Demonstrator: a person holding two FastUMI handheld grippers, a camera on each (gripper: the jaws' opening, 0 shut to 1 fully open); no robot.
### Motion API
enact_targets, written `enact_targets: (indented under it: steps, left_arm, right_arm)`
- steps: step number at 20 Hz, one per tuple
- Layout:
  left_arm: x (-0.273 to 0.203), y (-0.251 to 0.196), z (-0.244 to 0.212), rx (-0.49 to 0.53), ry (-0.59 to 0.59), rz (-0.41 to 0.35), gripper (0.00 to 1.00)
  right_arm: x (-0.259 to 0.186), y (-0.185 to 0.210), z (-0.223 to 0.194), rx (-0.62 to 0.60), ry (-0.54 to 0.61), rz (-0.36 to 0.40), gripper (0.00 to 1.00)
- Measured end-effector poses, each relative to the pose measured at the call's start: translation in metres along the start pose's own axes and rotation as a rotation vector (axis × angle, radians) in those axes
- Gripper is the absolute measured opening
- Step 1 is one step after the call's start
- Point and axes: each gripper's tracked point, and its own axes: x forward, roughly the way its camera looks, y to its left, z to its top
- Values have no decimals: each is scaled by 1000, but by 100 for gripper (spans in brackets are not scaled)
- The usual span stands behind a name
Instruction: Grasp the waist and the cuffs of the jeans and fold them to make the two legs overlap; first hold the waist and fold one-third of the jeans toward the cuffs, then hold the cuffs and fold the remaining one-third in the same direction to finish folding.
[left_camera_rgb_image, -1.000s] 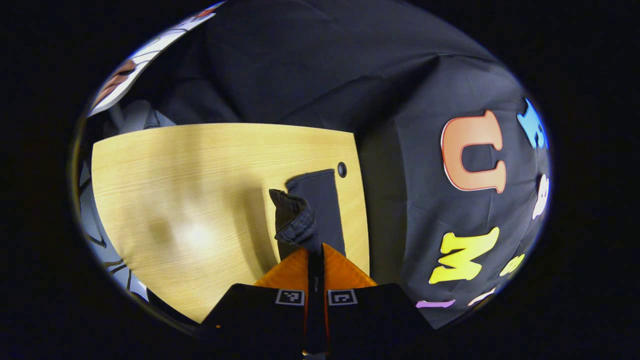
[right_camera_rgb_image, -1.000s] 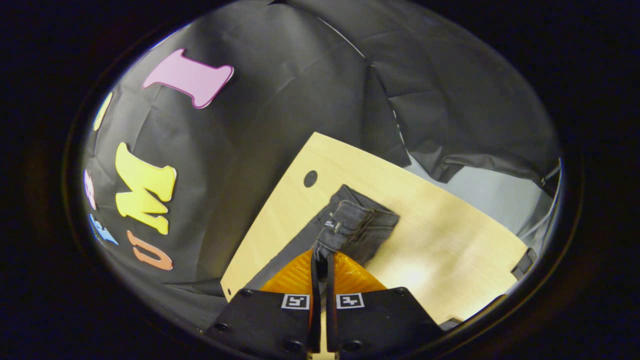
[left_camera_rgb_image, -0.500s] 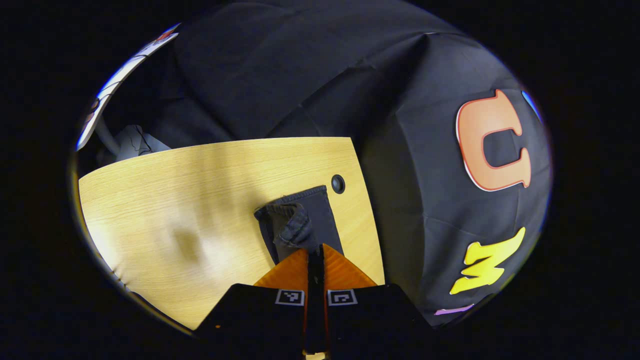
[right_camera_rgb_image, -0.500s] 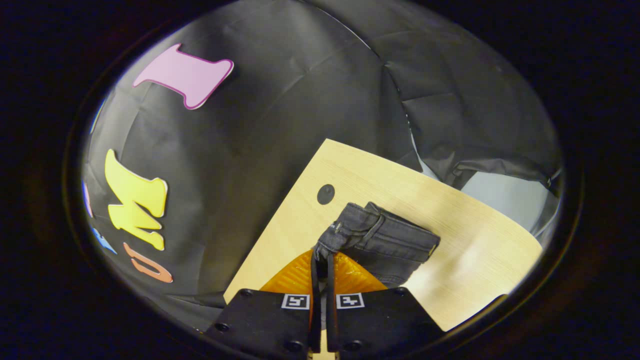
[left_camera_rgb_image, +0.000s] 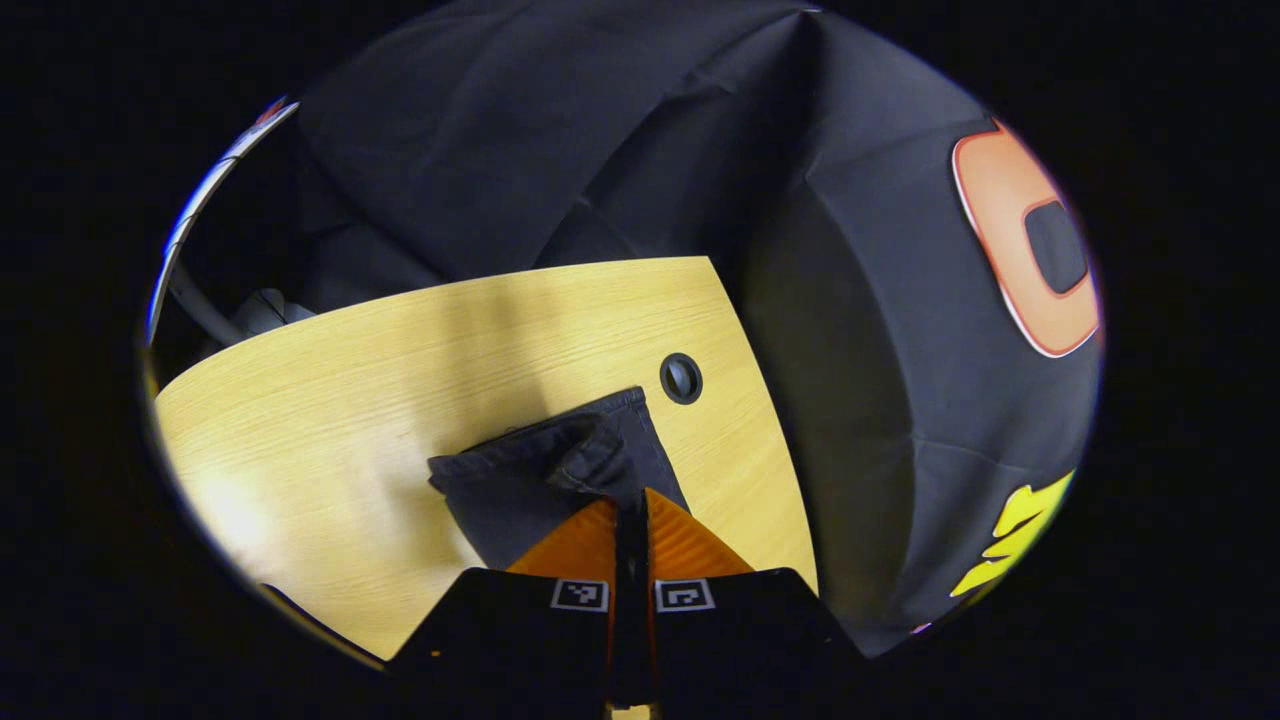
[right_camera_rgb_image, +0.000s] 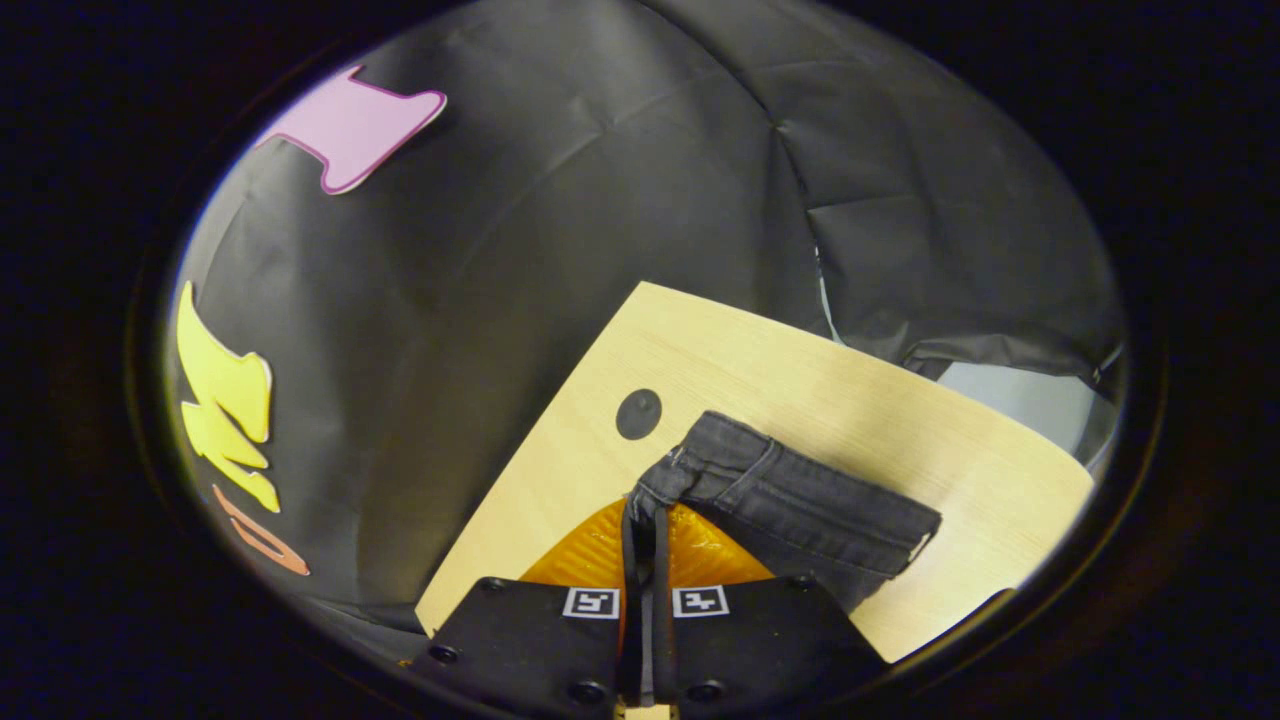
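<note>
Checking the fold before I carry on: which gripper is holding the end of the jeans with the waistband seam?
The right gripper, shut on the jeans at the stitched waistband; the left gripper pinches a plain bunched edge.

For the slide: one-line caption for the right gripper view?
Right gripper shut on the jeans, held over the table near its round hole.
</note>
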Motion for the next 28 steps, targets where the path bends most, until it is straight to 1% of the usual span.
enact_targets:
  steps: [1, 2, 3, 5, 6, 7, 9, 10, 11, 12, 13, 14, 15, 16, 18, 22, 25, 26, 28]
  left_arm:
    - [9, 0, 0, 12, -4, 6, 3]
    - [17, -1, -2, 25, -8, 10, 3]
    - [20, -2, -4, 44, -14, 18, 3]
    - [25, 0, -6, 98, -32, 29, 3]
    - [26, 0, -7, 117, -37, 32, 3]
    - [28, -2, -7, 128, -43, 25, 3]
    - [32, -6, -4, 142, -57, 14, 3]
    - [36, -8, -4, 169, -72, 8, 4]
    - [34, -10, -6, 212, -77, 1, 23]
    - [37, -10, 2, 284, -107, 7, 49]
    - [34, -15, 14, 346, -162, 15, 74]
    - [28, -24, 20, 407, -206, -5, 100]
    - [24, -34, 24, 451, -231, -28, 99]
    - [19, -34, 25, 486, -254, -54, 99]
    - [10, -54, 26, 528, -305, -105, 99]
    - [4, -64, 25, 620, -403, -267, 99]
    - [-21, -77, 28, 701, -508, -373, 99]
    - [-32, -80, 30, 728, -542, -402, 99]
    - [-50, -86, 29, 773, -594, -476, 99]
  right_arm:
    - [9, -1, -2, -9, -1, -8, 0]
    - [18, -6, -4, -17, -3, -21, 9]
    - [22, -5, -6, -21, -5, -32, 5]
    - [32, -8, -7, -37, -14, -51, 5]
    - [38, -8, -8, -54, -18, -59, 1]
    - [41, -9, -9, -71, -19, -68, 5]
    - [41, -9, -10, -93, -28, -80, 5]
    - [42, -8, -10, -96, -34, -73, 5]
    - [42, -2, -12, -95, -35, -56, 8]
    - [42, 1, -15, -104, -33, -48, 25]
    - [42, 6, -17, -118, -29, -31, 42]
    - [38, 6, -16, -146, -35, -39, 58]
    - [36, 7, -19, -181, -46, -43, 75]
    - [33, 7, -22, -210, -51, -48, 92]
    - [26, 15, -26, -221, -63, -23, 92]
    - [-11, 28, -22, -215, -96, 35, 92]
    - [-44, 20, -16, -181, -127, 47, 92]
    - [-54, 13, -15, -161, -133, 46, 98]
    - [-72, -7, -16, -113, -130, 31, 98]
